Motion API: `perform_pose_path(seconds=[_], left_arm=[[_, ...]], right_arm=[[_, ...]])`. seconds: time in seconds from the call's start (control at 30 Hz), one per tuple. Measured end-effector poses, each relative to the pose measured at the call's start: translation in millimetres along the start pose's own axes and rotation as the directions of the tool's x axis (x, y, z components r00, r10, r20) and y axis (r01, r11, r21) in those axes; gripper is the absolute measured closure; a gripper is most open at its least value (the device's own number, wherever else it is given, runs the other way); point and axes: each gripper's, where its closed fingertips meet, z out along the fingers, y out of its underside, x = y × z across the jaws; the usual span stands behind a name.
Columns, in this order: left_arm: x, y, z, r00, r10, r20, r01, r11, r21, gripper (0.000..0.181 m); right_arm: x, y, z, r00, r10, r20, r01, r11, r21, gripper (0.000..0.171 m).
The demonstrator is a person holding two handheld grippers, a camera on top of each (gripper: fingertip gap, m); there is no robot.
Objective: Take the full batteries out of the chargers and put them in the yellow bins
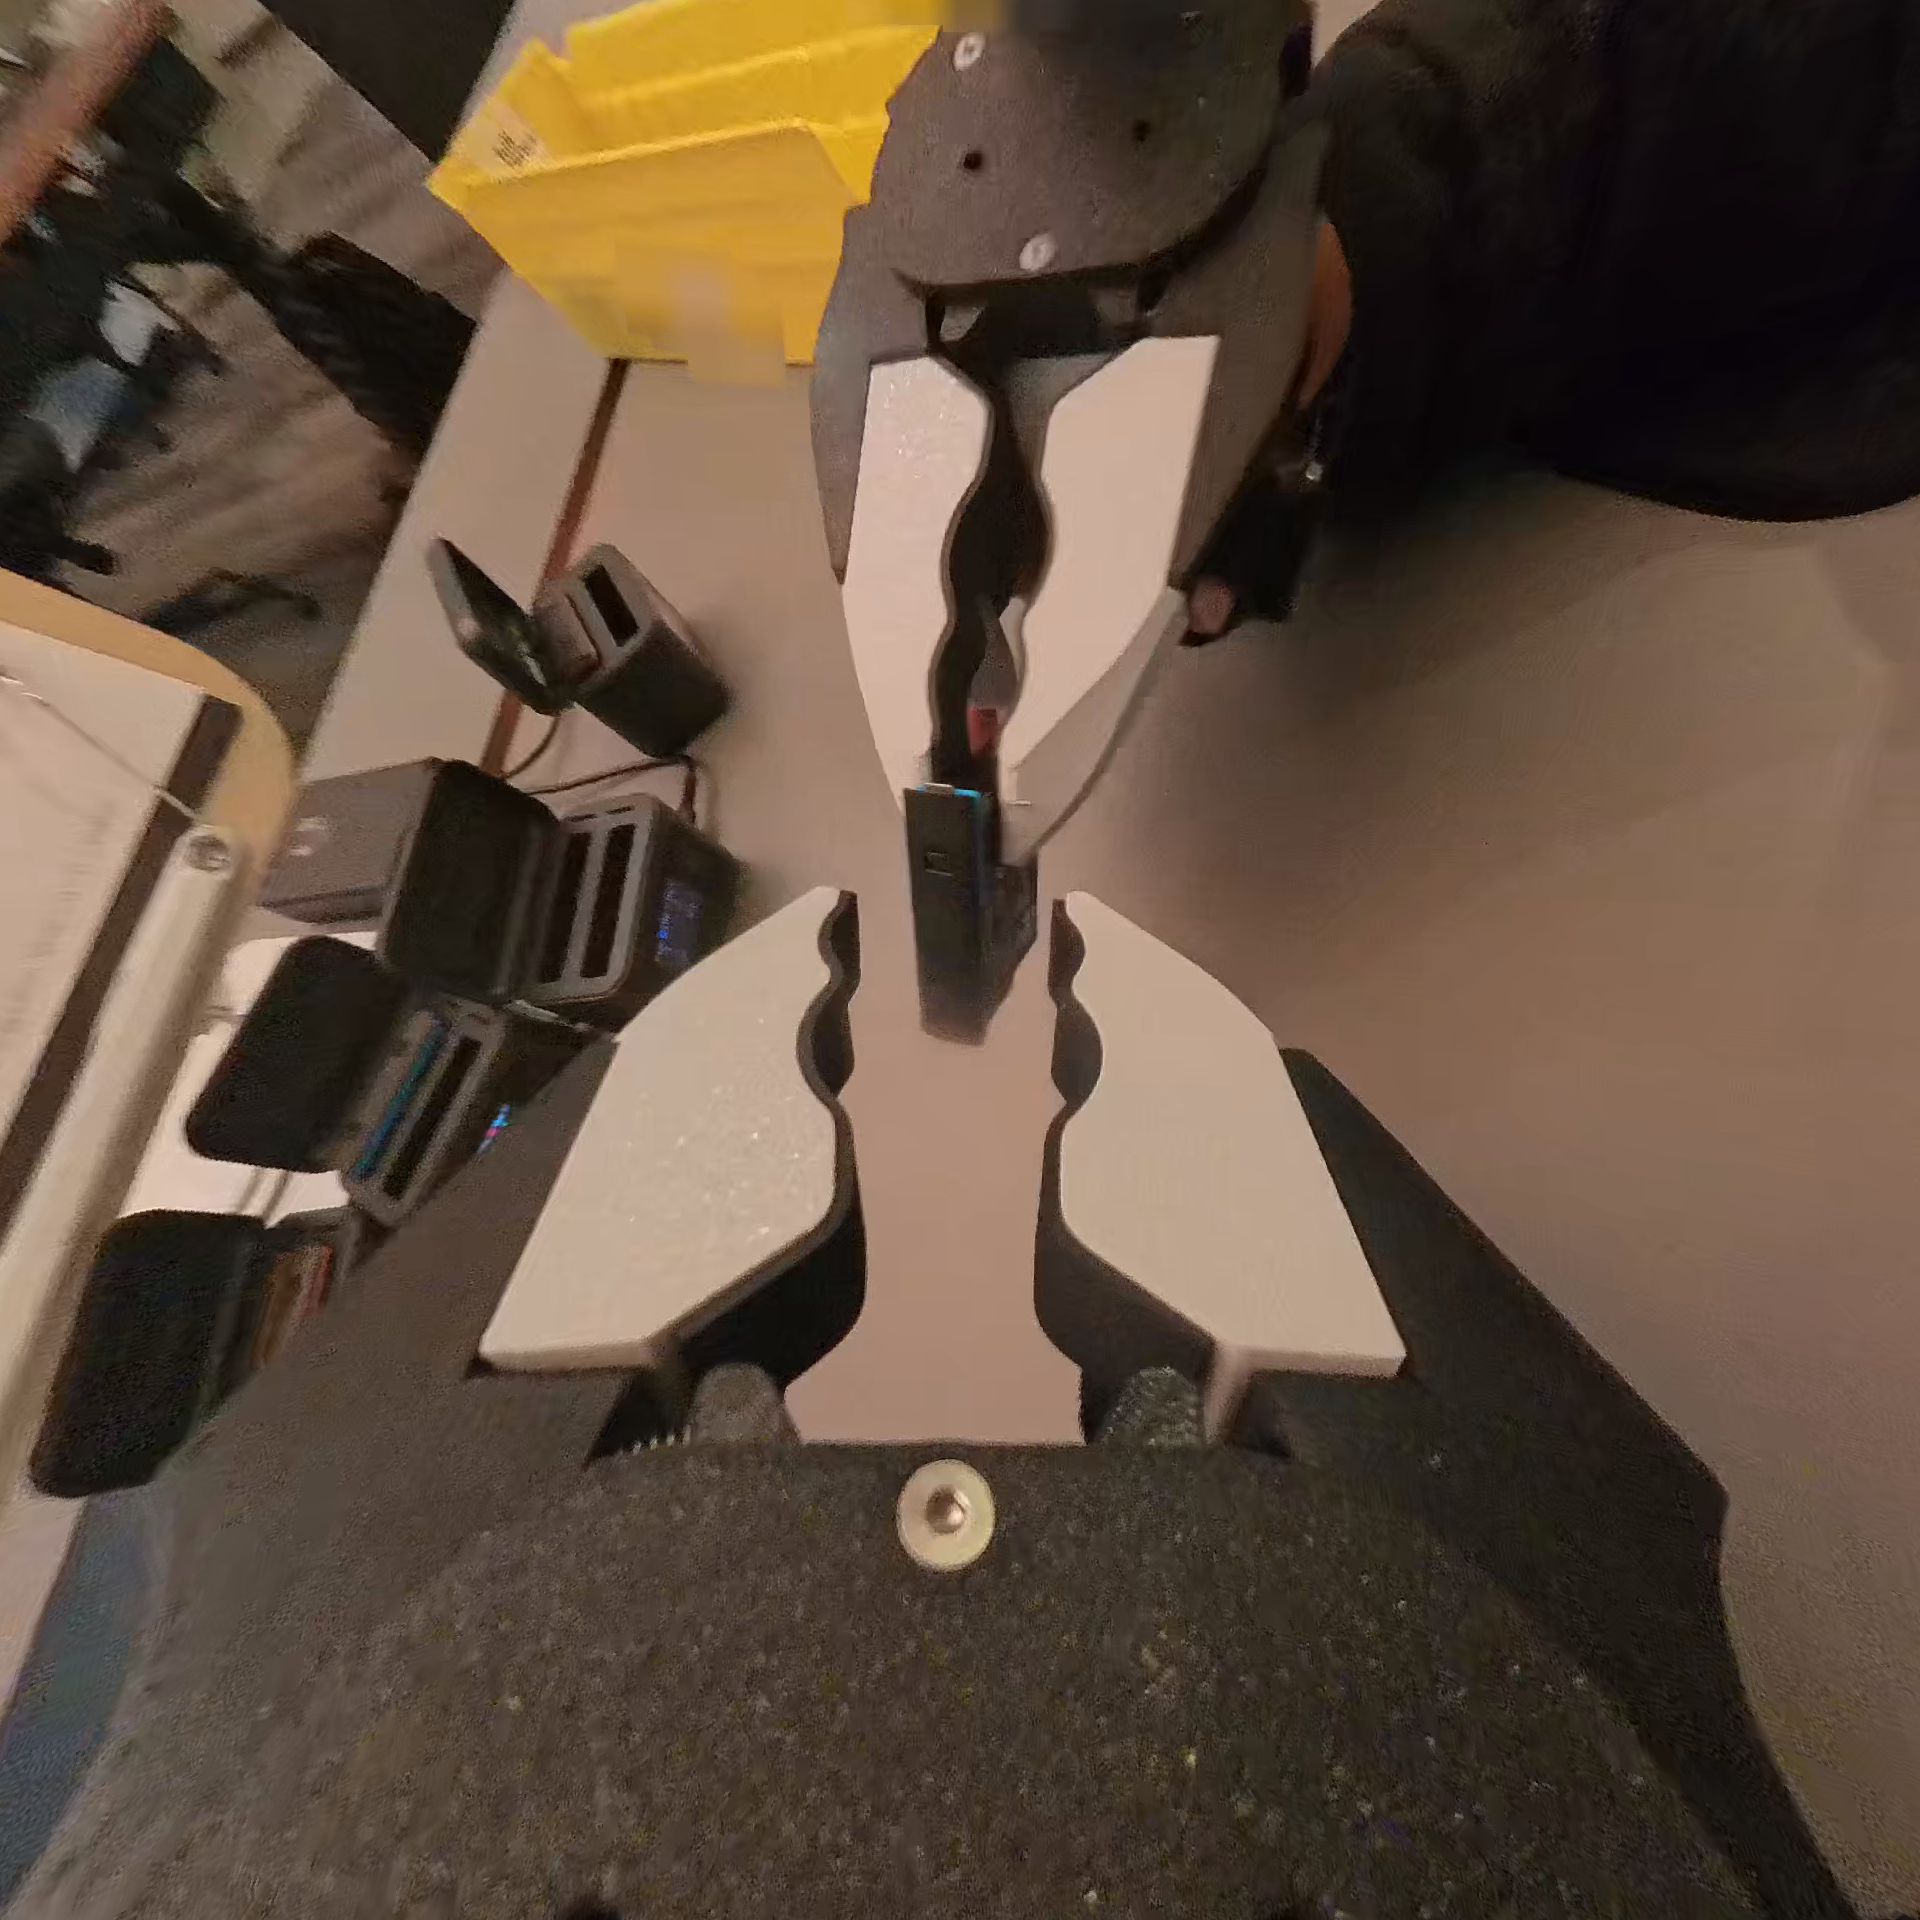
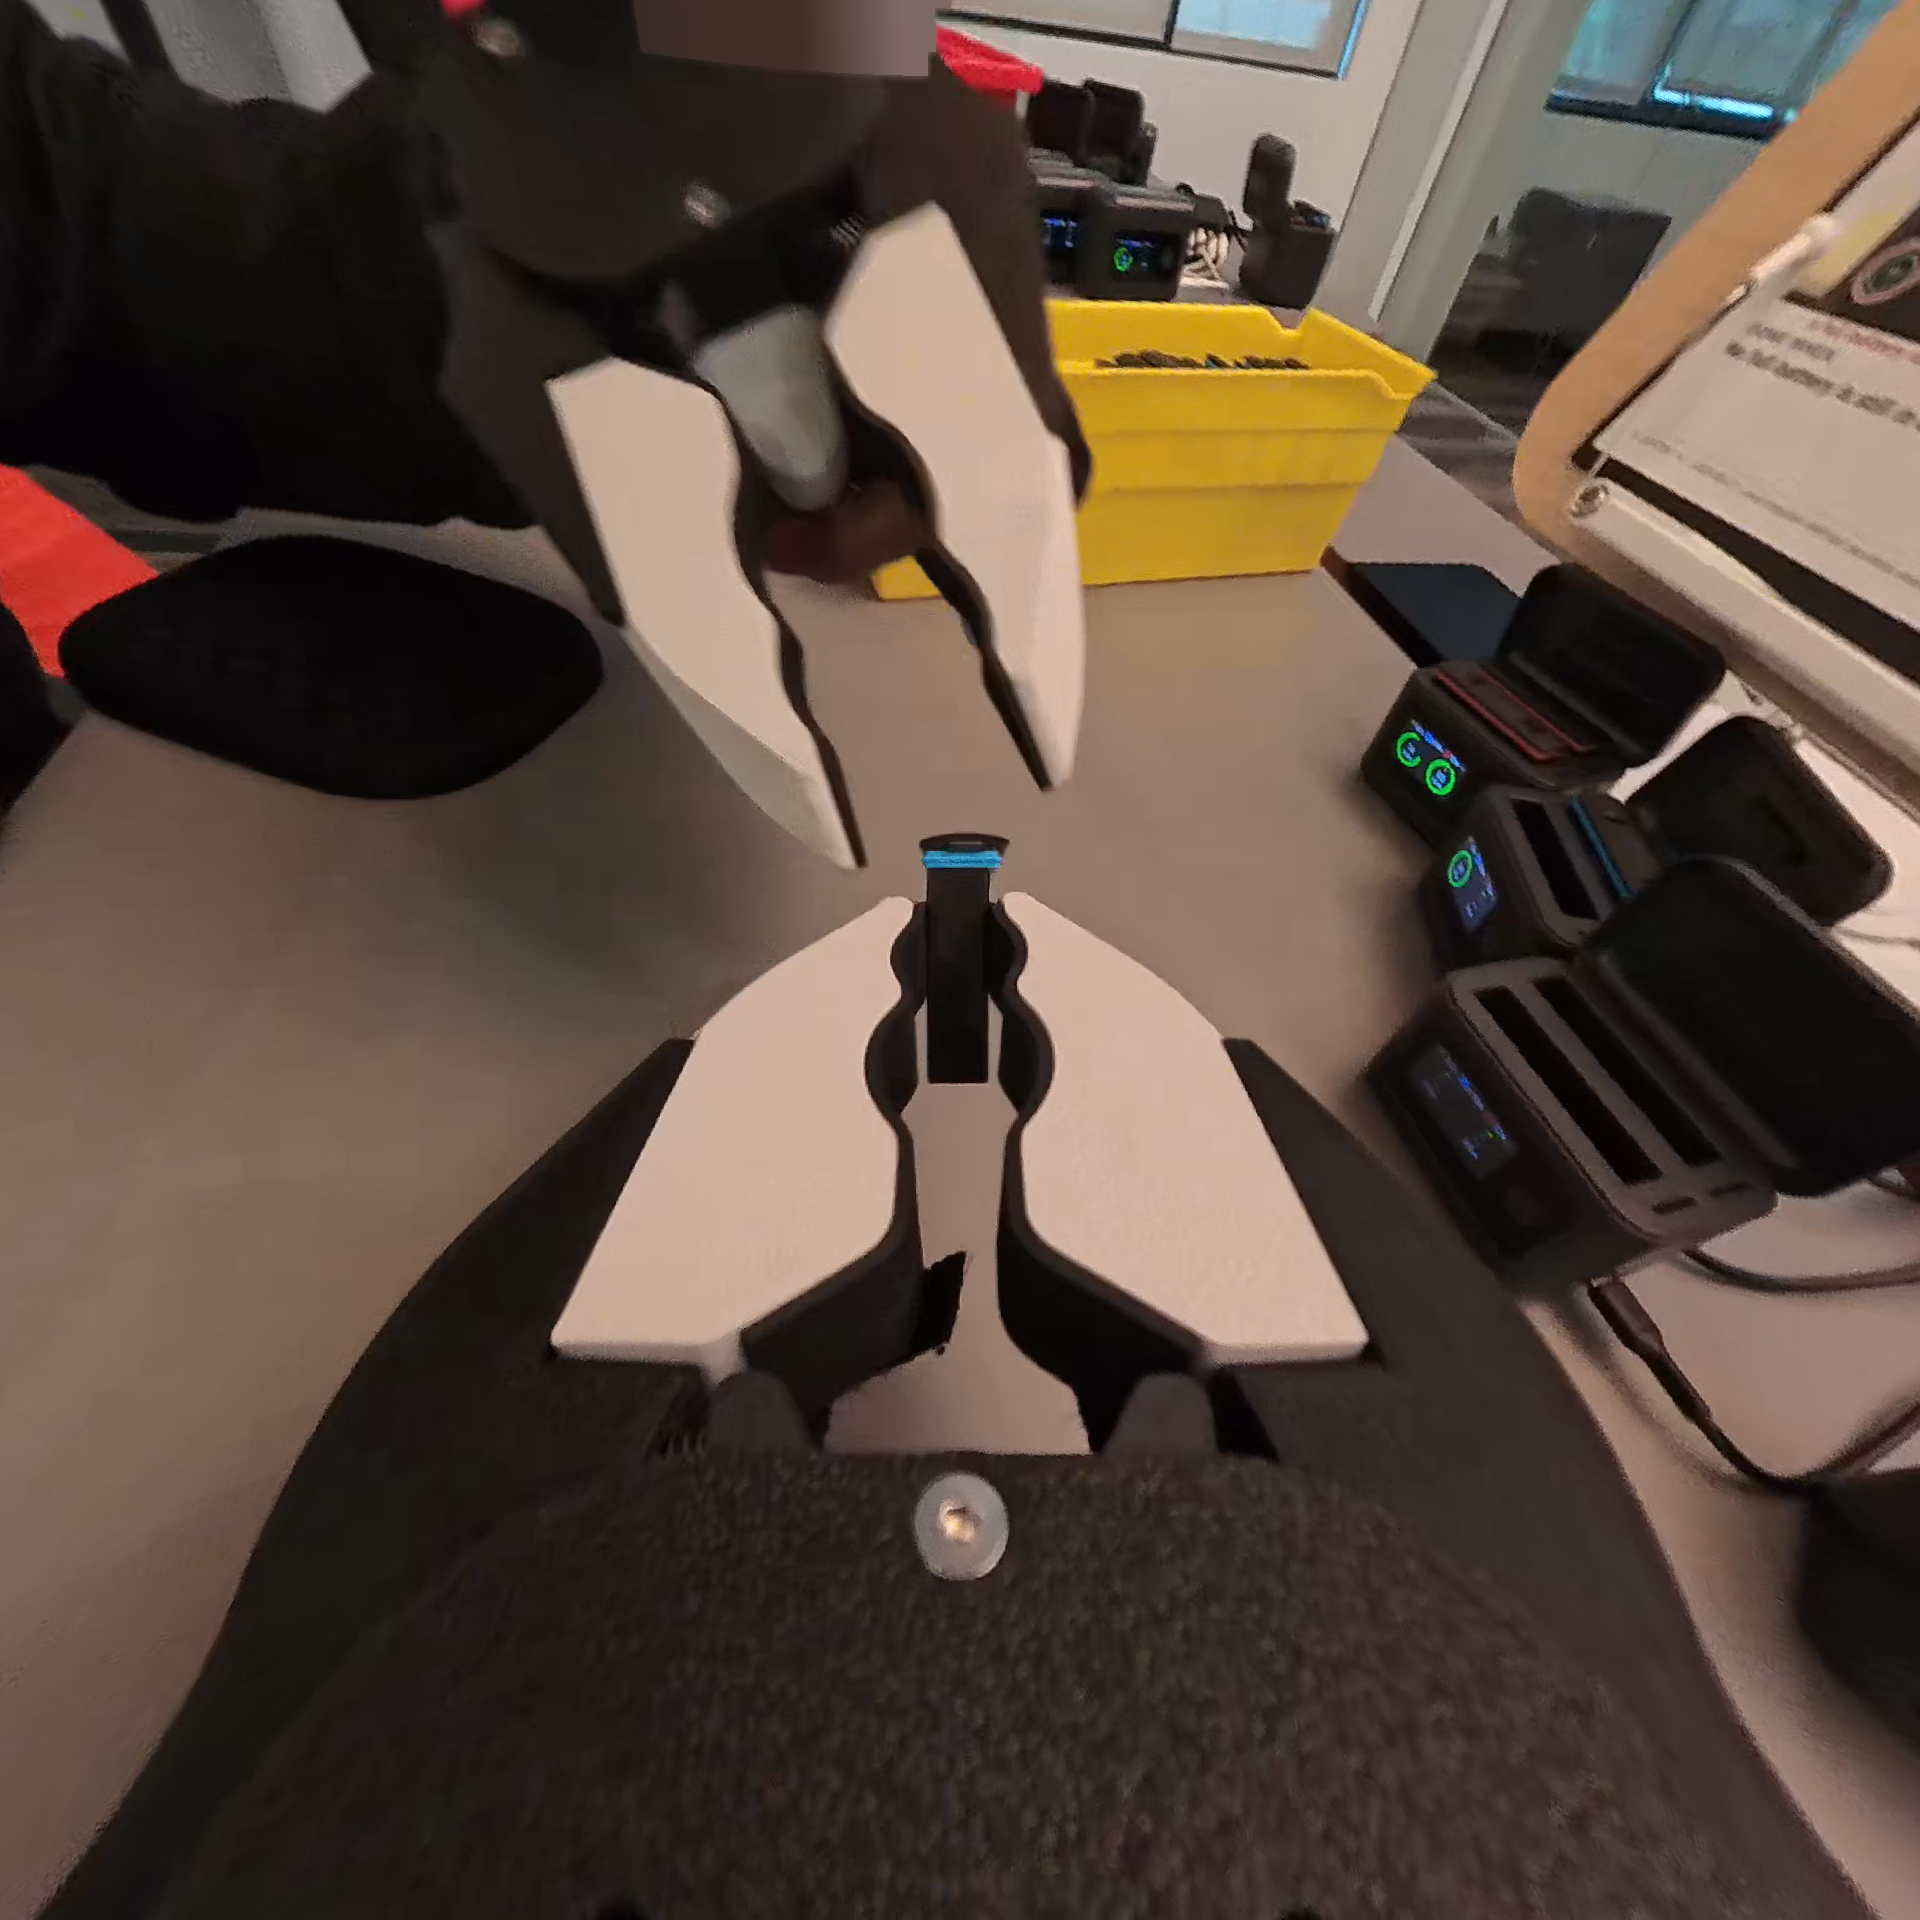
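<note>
My right gripper [image 2: 958, 904] is shut on a black battery with a blue band [image 2: 956, 977] and holds it above the grey table. My left gripper [image 1: 954, 925] is open, its tips on either side of the battery's far end [image 1: 951, 914] without gripping it. The two grippers face each other tip to tip: the right gripper [image 1: 971, 800] shows in the left wrist view and the left gripper [image 2: 945, 821] in the right wrist view. Three black chargers [image 2: 1475, 748] [image 2: 1527, 883] [image 2: 1558, 1122] stand with lids open at the right. A yellow bin [image 2: 1195, 468] stands behind.
A board with a paper sheet [image 2: 1766, 416] stands beside the chargers [image 1: 582, 894]. The yellow bin [image 1: 665, 208] holds several dark items. A black pad [image 2: 332, 665] lies on the table. A person's dark sleeve [image 1: 1610, 260] is behind the right gripper. More chargers [image 2: 1132, 239] stand farther back.
</note>
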Motion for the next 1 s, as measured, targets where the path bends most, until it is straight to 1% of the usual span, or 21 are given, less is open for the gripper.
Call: perform_pose_path(seconds=[0.07, 0.17, 0.23, 0.43, 0.47, 0.53, 0.63, 0.67, 0.77, 0.83, 0.93, 1.0], left_arm=[[1, 8, 7, 0.998, -0.029, -0.060, 0.027, 0.999, -0.025, 0.146], [5, 7, 10, 0.993, -0.038, -0.115, 0.038, 0.999, 0.001, 0.160], [7, 6, 11, 0.991, -0.028, -0.129, 0.029, 1.000, 0.006, 0.165], [6, 5, 11, 0.986, 0.052, -0.160, -0.057, 0.998, -0.025, 0.166], [2, 6, 9, 0.983, 0.087, -0.163, -0.095, 0.995, -0.043, 0.166], [-17, 15, 3, 0.970, 0.191, -0.150, -0.209, 0.971, -0.115, 0.166], [-69, 25, -7, 0.952, 0.273, -0.137, -0.298, 0.929, -0.221, 0.166], [-86, 30, -8, 0.945, 0.289, -0.153, -0.321, 0.912, -0.257, 0.166], [-135, 46, -1, 0.934, 0.286, -0.212, -0.346, 0.868, -0.355, 0.166], [-157, 57, 9, 0.933, 0.260, -0.248, -0.343, 0.849, -0.401, 0.166], [-176, 73, 24, 0.924, 0.237, -0.301, -0.359, 0.811, -0.462, 0.165], [-179, 80, 33, 0.922, 0.217, -0.322, -0.355, 0.806, -0.473, 0.166]], right_arm=[[-5, -4, 1, 1.000, -0.029, 0.004, 0.029, 0.999, 0.013, 0.161], [-8, -6, 0, 0.999, -0.042, 0.014, 0.042, 0.999, 0.022, 0.161], [-7, -6, -1, 0.999, -0.042, 0.016, 0.042, 0.999, 0.025, 0.161], [-7, -7, -3, 0.999, -0.045, 0.019, 0.044, 0.999, 0.023, 0.160], [-3, -6, -5, 0.999, -0.037, 0.007, 0.037, 0.999, 0.015, 0.160], [10, -5, -13, 0.999, -0.018, -0.038, 0.019, 1.000, 0.005, 0.154], [30, 7, -26, 0.996, 0.029, -0.085, -0.032, 0.999, -0.035, 0.151], [35, 13, -28, 0.994, 0.040, -0.097, -0.045, 0.998, -0.047, 0.151], [41, 27, -27, 0.992, 0.081, -0.100, -0.089, 0.993, -0.080, 0.152], [40, 35, -25, 0.993, 0.075, -0.095, -0.086, 0.990, -0.114, 0.152], [36, 41, -21, 0.995, 0.062, -0.076, -0.073, 0.986, -0.148, 0.152], [35, 42, -20, 0.995, 0.073, -0.066, -0.083, 0.985, -0.151, 0.152]])
